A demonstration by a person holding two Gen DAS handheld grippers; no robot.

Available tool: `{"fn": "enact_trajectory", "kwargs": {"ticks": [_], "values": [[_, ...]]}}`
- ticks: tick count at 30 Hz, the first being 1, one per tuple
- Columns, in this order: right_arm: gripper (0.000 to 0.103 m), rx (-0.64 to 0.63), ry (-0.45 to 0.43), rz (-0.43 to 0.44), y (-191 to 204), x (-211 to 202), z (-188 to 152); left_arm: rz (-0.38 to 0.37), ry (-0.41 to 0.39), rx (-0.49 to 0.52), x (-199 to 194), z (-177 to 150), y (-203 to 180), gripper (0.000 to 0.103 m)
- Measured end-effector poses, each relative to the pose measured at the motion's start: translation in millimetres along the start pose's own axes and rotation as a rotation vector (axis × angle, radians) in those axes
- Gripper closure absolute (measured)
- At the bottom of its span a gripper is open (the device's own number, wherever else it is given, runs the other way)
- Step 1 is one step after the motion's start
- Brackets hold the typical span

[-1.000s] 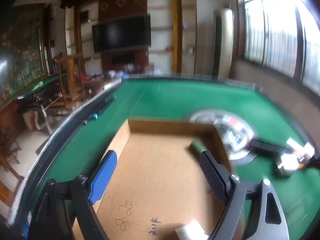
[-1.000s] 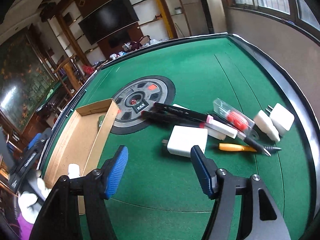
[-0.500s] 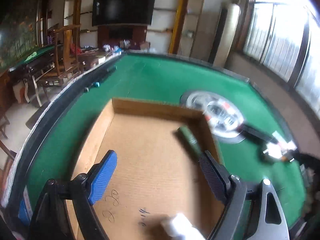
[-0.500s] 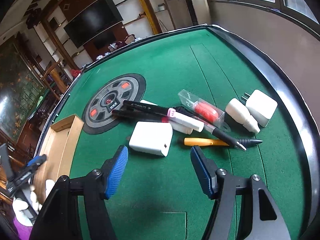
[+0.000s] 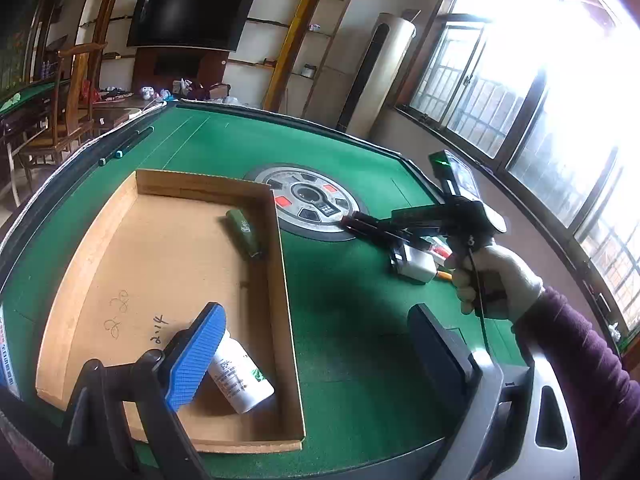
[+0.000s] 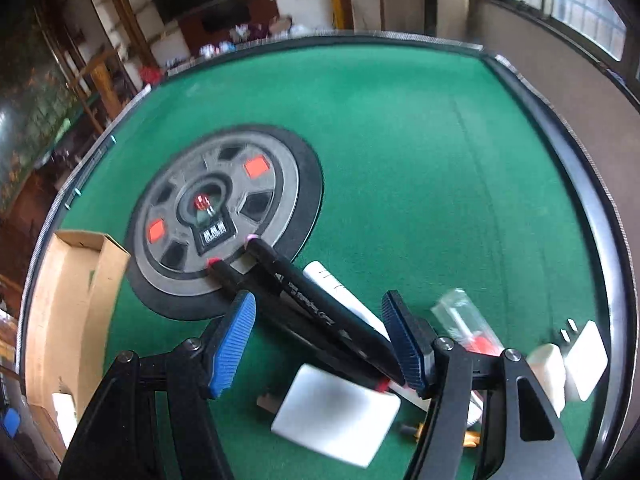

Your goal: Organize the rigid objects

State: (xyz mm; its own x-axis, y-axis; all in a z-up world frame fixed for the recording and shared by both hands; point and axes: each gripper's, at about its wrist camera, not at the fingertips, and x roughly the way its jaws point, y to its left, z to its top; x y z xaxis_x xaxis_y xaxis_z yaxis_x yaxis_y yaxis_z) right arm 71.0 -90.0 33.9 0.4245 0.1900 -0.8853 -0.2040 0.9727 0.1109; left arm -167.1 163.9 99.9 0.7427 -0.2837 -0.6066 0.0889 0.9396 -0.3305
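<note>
Reaching over the pile, the right gripper [image 6: 316, 344] has its jaws apart around the two black markers [image 6: 312, 312] without pressing them, so next it must close and carry them to the cardboard box [image 5: 280, 280], where the left gripper [image 5: 320, 356], jaws just widened, holds nothing

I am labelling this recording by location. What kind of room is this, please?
Probably a home living or games room: a green felt mahjong-style table with a central dial, a wall-mounted television, and wooden chairs beside large windows.
</note>
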Motion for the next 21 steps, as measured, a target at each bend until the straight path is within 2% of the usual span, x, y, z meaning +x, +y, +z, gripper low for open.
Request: {"fn": "enact_trajectory", "kwargs": {"ticks": [2,4,6,8,14,15,18,21], "values": [[0.042,-0.042,0.015,-0.025,9.7,3.2,-3.9,0.000,0.007,-0.001,1.5,0.3,1.3,0.009],[0.053,-0.030,0.013,0.003,11.5,-2.0,-11.1,-0.001,0.016,-0.013,4.5,0.3,3.9,0.009],[0.073,-0.016,0.036,0.069,11.3,-8.2,-17.6,-0.005,0.025,-0.023,7.8,0.7,5.4,0.009],[0.079,0.028,0.108,0.168,8.3,-6.6,-28.4,-0.010,0.033,-0.027,10.1,-0.5,6.0,0.009],[0.079,0.045,0.219,0.358,16.0,-10.8,-66.1,-0.013,0.048,-0.024,11.6,-4.0,1.3,0.009],[0.079,0.037,0.210,0.352,17.2,-14.3,-70.6,-0.012,0.050,-0.023,11.8,-4.5,0.5,0.009],[0.079,-0.029,0.136,0.258,23.1,-29.0,-75.7,-0.017,0.059,-0.020,13.6,-6.4,-1.6,0.009],[0.076,-0.045,0.113,0.257,28.2,-33.5,-76.8,-0.023,0.073,-0.014,16.0,-9.0,-6.4,0.009]]}}
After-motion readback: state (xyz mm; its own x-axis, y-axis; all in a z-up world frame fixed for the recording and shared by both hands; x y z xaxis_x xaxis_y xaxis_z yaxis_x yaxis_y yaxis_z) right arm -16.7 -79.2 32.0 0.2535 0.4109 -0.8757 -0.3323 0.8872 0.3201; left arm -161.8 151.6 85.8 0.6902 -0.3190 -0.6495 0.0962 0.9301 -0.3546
